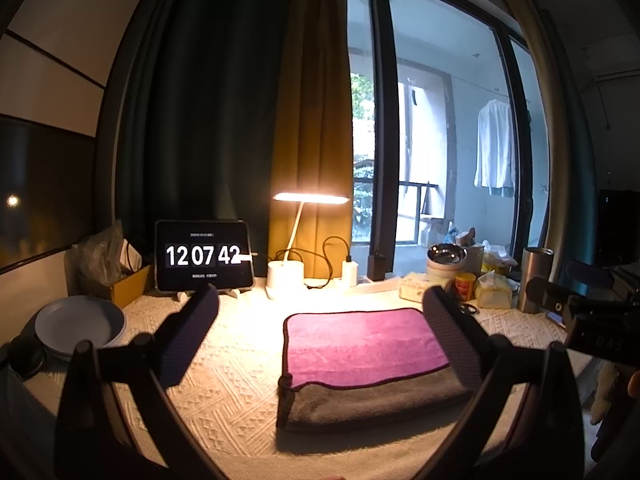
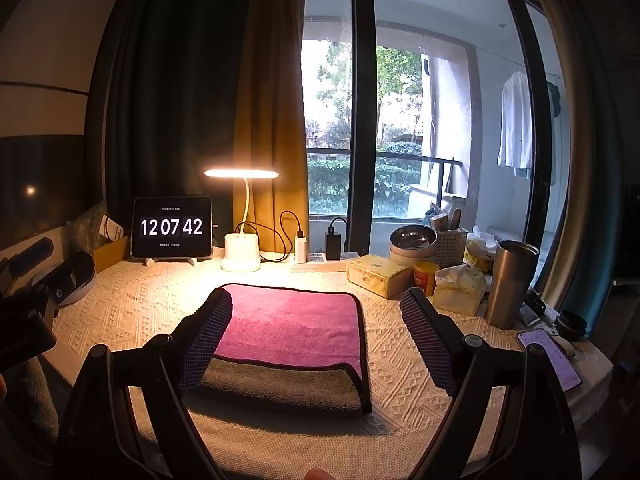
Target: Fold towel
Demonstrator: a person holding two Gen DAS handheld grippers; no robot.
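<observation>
The folded magenta and grey terry towel (image 1: pixel 366 364) lies flat on the cream-covered worktop (image 1: pixel 224 364). The left gripper (image 1: pixel 320 316) and right gripper (image 2: pixel 316 312) both have jaws wide open, holding nothing.

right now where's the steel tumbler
In the right wrist view the steel tumbler stands upright at the table's right side, just right of the tissue pack and behind the phone.

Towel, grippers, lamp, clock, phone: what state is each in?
Towel: folded, purple layer over grey, flat on the table.
Left gripper: open, empty.
Right gripper: open, empty.
Lamp: lit.
Tablet clock: on, reads 12 07 42.
Phone: screen lit.
</observation>
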